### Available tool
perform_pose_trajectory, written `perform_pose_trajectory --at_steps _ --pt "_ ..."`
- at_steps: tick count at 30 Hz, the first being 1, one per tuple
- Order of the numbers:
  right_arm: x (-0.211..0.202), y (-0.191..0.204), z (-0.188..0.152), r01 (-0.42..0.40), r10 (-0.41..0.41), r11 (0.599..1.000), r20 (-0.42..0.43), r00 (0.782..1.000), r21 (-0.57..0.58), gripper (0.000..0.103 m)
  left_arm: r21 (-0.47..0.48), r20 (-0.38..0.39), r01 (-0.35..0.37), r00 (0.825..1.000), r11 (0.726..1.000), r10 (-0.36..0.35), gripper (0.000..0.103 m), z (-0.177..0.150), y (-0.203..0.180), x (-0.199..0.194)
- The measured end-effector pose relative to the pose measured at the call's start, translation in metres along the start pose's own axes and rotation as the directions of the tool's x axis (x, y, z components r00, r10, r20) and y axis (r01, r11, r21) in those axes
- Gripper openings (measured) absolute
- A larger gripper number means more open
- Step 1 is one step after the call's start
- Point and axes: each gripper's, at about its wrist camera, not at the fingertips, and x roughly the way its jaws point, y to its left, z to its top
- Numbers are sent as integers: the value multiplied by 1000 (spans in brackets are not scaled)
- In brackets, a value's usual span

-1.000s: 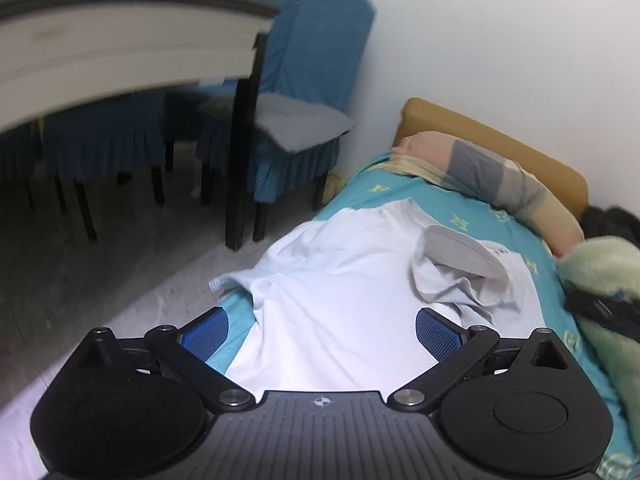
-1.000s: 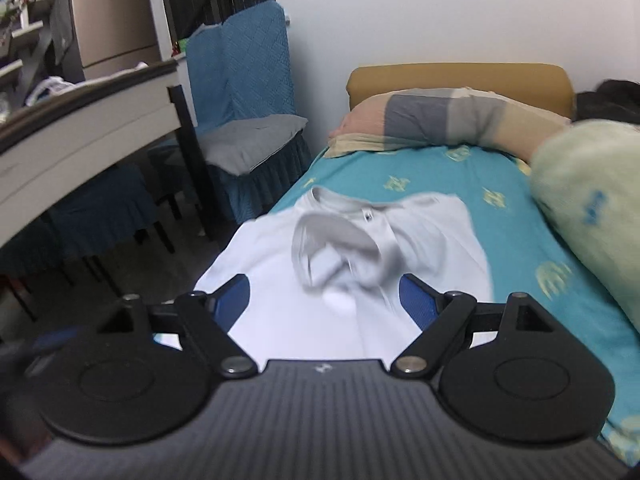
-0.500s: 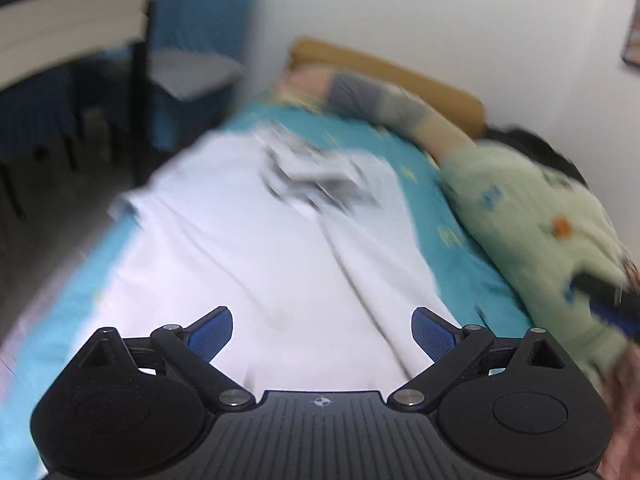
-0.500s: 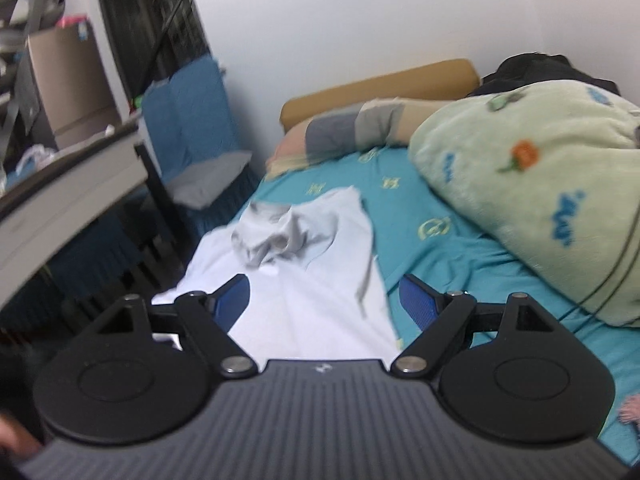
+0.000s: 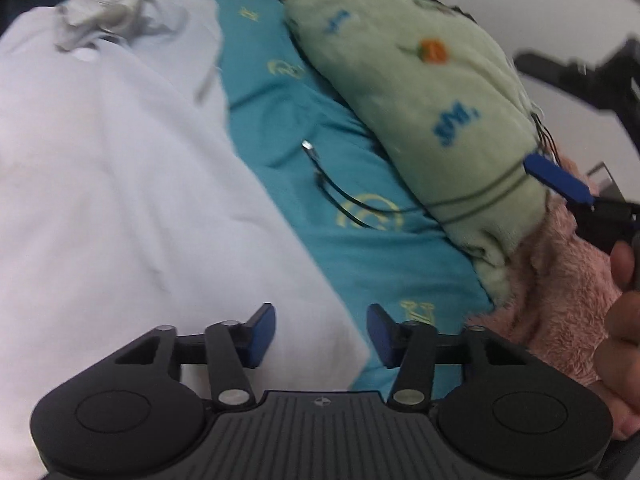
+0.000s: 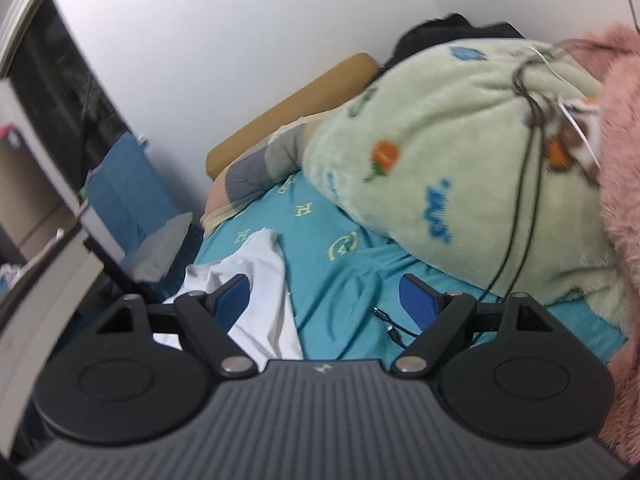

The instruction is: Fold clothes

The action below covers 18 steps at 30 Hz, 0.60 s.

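A white shirt [image 5: 120, 184] lies spread on the teal bedsheet [image 5: 360, 248], with a crumpled grey part [image 5: 104, 20] at its far end. My left gripper [image 5: 322, 334] hangs low over the shirt's near right corner. Its jaws are closing, the hem corner lies between them, and the pads are not pressing on it. In the right wrist view the shirt [image 6: 268, 292] shows at lower left, partly behind one finger. My right gripper [image 6: 326, 302] is open over the bare sheet with nothing in it. One of its blue fingers [image 5: 558, 178] shows at the right of the left wrist view.
A green fleece blanket [image 5: 420, 92] and a pink fleece [image 5: 560, 300] are heaped on the bed's right side. A black cable [image 5: 352, 200] lies on the sheet beside the shirt. A hand [image 5: 620, 320] is at the right edge. A blue chair [image 6: 124, 200] and a table edge [image 6: 44, 280] stand left of the bed.
Both views swung right along the bed. My left gripper dropped to the shirt's near right corner and its jaws narrowed. The right gripper moved off the shirt toward the blankets and rolled.
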Motion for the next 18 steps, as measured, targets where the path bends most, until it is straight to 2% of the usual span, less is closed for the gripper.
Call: perform_pose_trajectory --at_steps 4,6,11,15,16,18 --pt "-2 -19 5 17 -19 998 30 999 56 84 97 -32 30 999 995 -27 48 -11 -22 29" --pt "-1 -30 7 0 -2 995 20 1000 102 85 135 -49 45 998 990 -39 48 -17 -28 41" --pt "7 -44 8 -21 23 987 -6 1000 157 85 220 -66 8 998 975 7 48 -31 -33 63" --pt "12 -45 6 -22 26 986 -20 999 165 85 250 -58 -7 998 968 22 33 -38 -31 71" --pt "13 -45 5 -24 28 986 -22 999 163 85 235 -57 -7 998 972 20 20 -37 -29 73" --pt "17 -45 4 -14 19 988 -32 999 154 85 181 -69 -7 997 983 20 4 -33 -21 80"
